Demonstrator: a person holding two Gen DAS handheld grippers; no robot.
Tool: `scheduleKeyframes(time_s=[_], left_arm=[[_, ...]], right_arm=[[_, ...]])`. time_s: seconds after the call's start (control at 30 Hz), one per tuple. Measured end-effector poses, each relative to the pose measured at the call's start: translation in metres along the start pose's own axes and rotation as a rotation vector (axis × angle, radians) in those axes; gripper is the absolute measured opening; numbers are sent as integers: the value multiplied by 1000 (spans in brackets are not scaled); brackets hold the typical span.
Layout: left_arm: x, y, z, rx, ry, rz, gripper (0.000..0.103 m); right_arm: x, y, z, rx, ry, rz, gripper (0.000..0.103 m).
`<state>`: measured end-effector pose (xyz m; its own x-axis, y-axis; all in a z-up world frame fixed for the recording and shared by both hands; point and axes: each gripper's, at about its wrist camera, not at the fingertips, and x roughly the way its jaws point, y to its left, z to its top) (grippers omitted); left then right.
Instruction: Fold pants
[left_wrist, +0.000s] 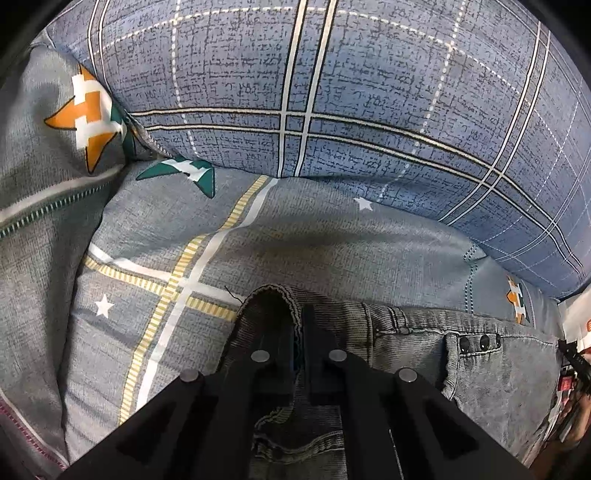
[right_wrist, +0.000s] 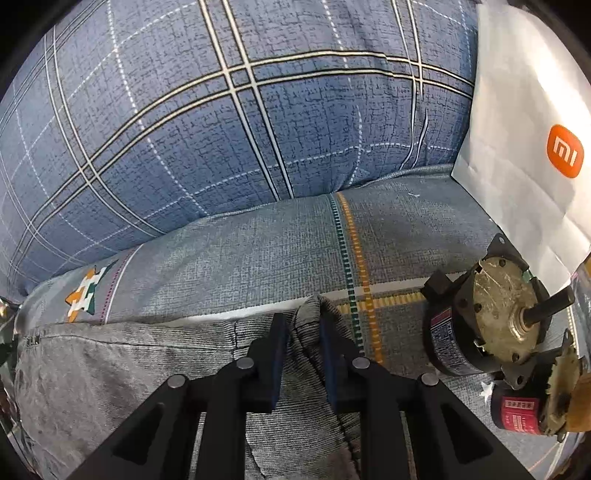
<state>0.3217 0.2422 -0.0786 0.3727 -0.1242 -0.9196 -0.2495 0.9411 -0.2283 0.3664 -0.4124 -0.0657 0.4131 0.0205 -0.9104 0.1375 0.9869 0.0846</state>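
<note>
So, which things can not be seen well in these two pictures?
- Pants: the legs are cut off by the lower edge in both views, and the black jaws cover the gripped edge.
- Motor label: too small to read, right wrist view.
- Second motor: cut off by the right edge.
- White bag: only partly in frame.

One pair of grey jeans (left_wrist: 498, 369) lies on one bed sheet (left_wrist: 314, 240) printed with stars. One blue plaid pillow (left_wrist: 332, 92) rests behind it. Two hand-held grippers show, a left one (left_wrist: 298, 325) and a right one (right_wrist: 303, 328). Two electric motors sit at the right: one large (right_wrist: 480, 325), one smaller with a red label (right_wrist: 524, 410). One white paper bag (right_wrist: 524, 129) bears one orange logo (right_wrist: 566, 150).
</note>
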Motion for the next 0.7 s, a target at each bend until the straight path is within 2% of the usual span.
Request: scheduleKeyframes(time_s=[0.13,0.37,0.53,0.6,0.7], left_arm=[[-25,-3,-4,-1,-60,-10,2],[-127,-2,-41,12,-220,-105,2],[-203,6,-96,47,-324,-156,2],[-228,18,-131,52,-352,-182,2],[-245,38,-178,46,-359,-208,3]], right_arm=[[-20,1,-1,-2,-55,20,15],[-111,-1,-20,33,-200,87,15],[-180,-11,-53,73,-305,139,15],[-208,-18,-78,79,-343,156,15],[-235,-30,-125,84,-377,173,15]])
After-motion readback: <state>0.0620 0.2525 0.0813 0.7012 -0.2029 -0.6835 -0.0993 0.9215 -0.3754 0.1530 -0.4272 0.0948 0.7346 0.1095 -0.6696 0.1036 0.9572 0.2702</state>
